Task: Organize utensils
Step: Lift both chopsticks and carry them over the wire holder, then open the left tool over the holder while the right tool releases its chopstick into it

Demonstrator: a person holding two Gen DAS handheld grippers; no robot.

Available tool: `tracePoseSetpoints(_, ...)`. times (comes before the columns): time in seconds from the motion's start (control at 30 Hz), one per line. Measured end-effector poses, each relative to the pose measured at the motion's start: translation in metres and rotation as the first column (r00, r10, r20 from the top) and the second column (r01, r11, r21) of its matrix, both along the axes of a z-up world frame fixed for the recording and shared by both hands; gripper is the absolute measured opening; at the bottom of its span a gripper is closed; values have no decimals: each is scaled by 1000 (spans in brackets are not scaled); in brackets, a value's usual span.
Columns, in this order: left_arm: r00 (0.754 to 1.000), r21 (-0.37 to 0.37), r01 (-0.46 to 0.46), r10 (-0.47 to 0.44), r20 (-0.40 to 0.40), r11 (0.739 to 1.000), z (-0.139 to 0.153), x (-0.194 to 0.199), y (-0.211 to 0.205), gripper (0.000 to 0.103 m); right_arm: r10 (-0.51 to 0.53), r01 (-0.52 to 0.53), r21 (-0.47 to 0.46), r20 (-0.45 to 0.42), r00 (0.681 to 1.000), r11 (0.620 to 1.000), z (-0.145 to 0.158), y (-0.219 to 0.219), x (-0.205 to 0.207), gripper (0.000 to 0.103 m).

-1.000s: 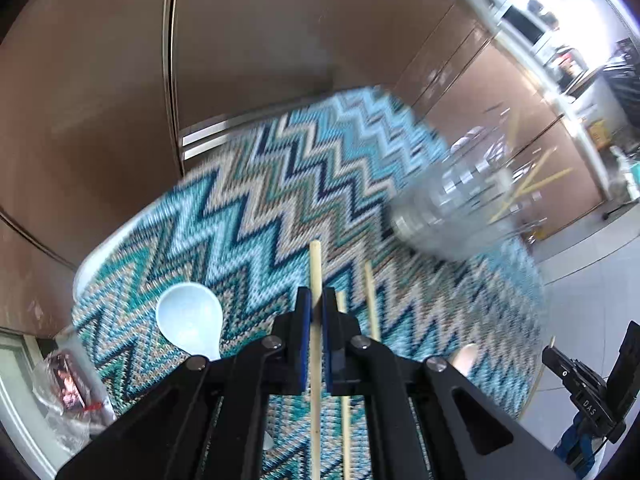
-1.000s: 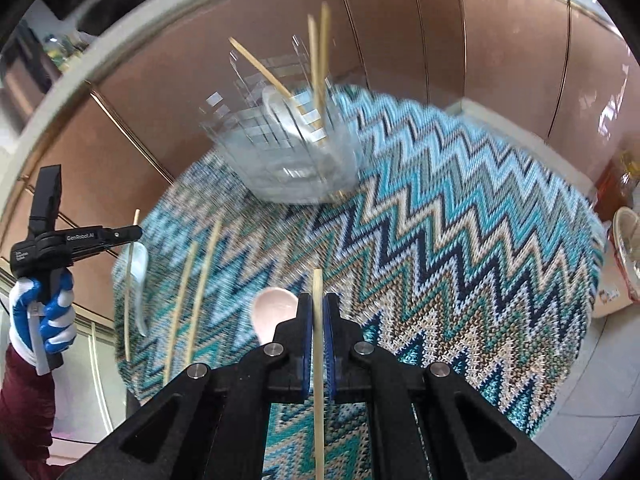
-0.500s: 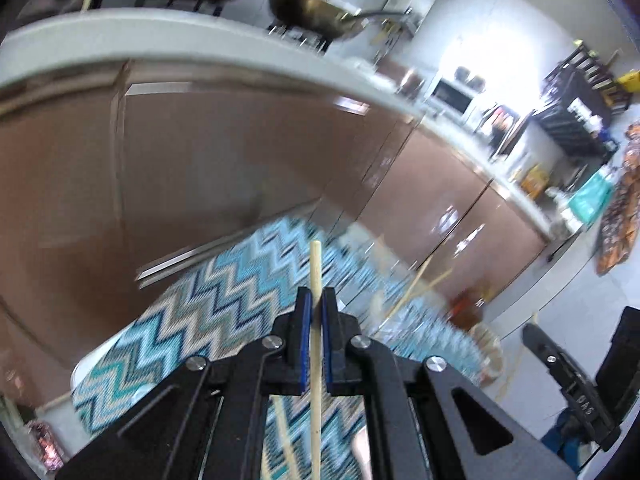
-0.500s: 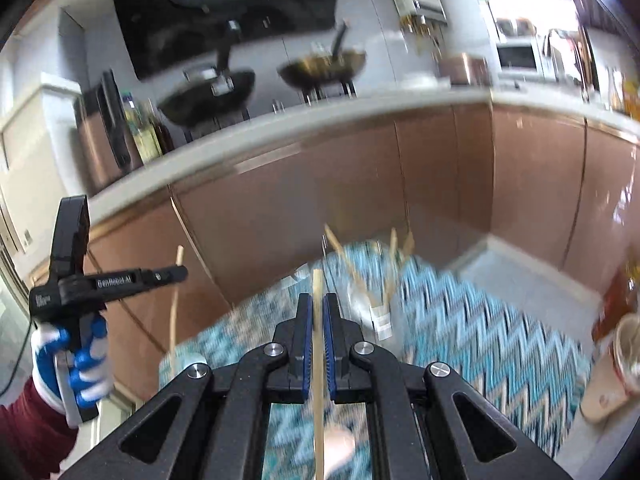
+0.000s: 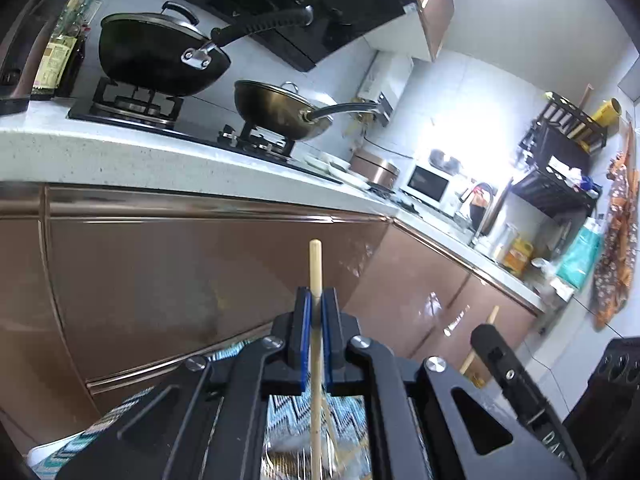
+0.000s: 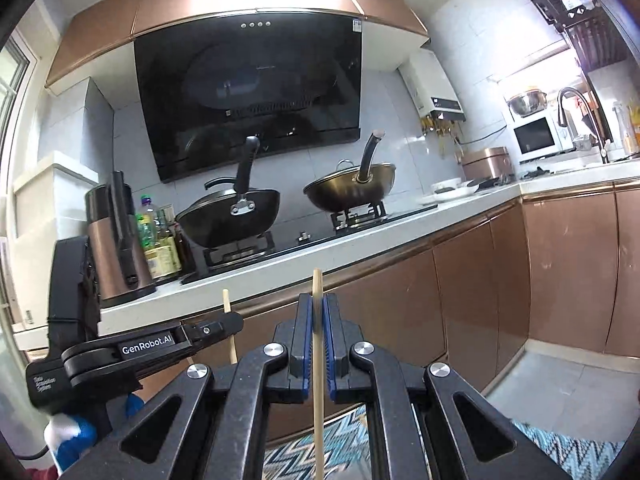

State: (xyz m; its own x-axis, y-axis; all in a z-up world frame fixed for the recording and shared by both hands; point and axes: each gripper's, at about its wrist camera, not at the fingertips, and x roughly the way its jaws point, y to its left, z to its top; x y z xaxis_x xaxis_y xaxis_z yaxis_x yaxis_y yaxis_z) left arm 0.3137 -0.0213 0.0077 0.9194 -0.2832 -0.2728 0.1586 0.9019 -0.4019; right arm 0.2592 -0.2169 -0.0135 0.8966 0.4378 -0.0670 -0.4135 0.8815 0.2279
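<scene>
My left gripper (image 5: 315, 300) is shut on a wooden chopstick (image 5: 315, 268) that stands upright between the blue pads, its tip above the fingertips. My right gripper (image 6: 316, 307) is shut on a second wooden chopstick (image 6: 317, 284), also upright. Both grippers are tilted up toward the kitchen counter. The left gripper also shows in the right wrist view (image 6: 230, 328), holding its chopstick (image 6: 227, 304). The right gripper body shows at lower right in the left wrist view (image 5: 504, 356). A clear holder with chopsticks is blurred below the left fingers (image 5: 304, 452).
The zigzag-patterned table cloth (image 6: 568, 452) shows only at the bottom edges. Brown cabinet fronts (image 5: 180, 280) stand close ahead under a white counter (image 6: 360, 248) with a hob and two pans (image 6: 232, 216). A brown flask (image 6: 116, 248) stands at the counter's left end.
Both grippers have swung up from looking down at the table to facing the counter and stove, each still holding its chopstick. The clear holder has dropped nearly out of view.
</scene>
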Motion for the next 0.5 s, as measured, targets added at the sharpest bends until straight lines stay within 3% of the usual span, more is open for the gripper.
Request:
tracePoseSetpoints(0.17,999,6,-49,49,9,999,-29,28,-7,4,-22,22,-6,-16,1000,1000,-31,4,27,6)
tracePoseSetpoints(0.27,996,49,-80,79,29,996,-50,36,-17,5,-42,41,-32,-28,999,999,-51,4,34,6)
tracePoseSetpoints(0.5,993,109,-113,107,54,988,-93,35,-39,5,-69,65,-73,-62,996,995,-84,5,35,7)
